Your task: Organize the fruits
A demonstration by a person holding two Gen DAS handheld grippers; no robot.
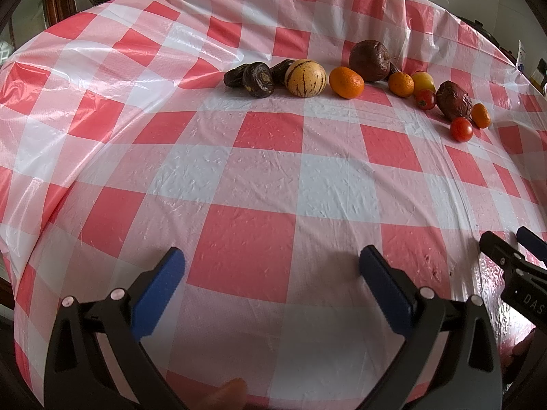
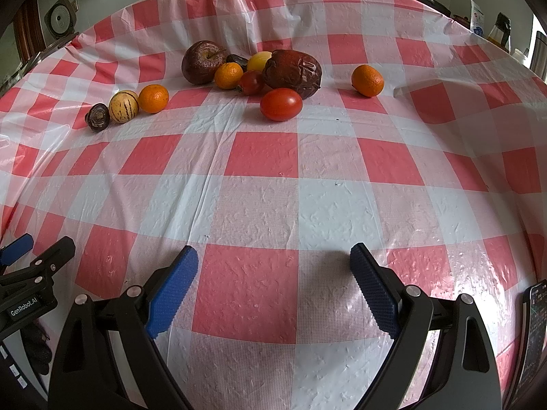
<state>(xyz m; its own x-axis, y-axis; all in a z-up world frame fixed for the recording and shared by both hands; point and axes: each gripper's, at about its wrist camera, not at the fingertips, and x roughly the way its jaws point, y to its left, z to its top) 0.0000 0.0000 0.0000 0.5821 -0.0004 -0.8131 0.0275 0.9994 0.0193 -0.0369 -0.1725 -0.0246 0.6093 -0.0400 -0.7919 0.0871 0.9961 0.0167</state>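
Fruits lie across the far part of a red-and-white checked table. In the left wrist view: dark wrinkled fruits (image 1: 254, 77), a striped yellow melon (image 1: 305, 78), an orange (image 1: 346, 82), a dark apple (image 1: 371, 59), a small orange (image 1: 400, 84), tomatoes (image 1: 461, 129) and a wrinkled red fruit (image 1: 454, 99). In the right wrist view: the striped melon (image 2: 123, 106), an orange (image 2: 153, 98), the apple (image 2: 201, 61), a tomato (image 2: 281, 104), the wrinkled red fruit (image 2: 293, 72) and a lone orange (image 2: 367, 80). My left gripper (image 1: 271, 263) and right gripper (image 2: 273, 259) are open, empty, near the front.
The checked plastic cloth (image 1: 259, 177) covers the table and is creased at the back. A phone (image 2: 533, 335) lies at the right edge. The right gripper's tip (image 1: 512, 259) shows in the left wrist view, the left gripper's tip (image 2: 37, 266) in the right wrist view.
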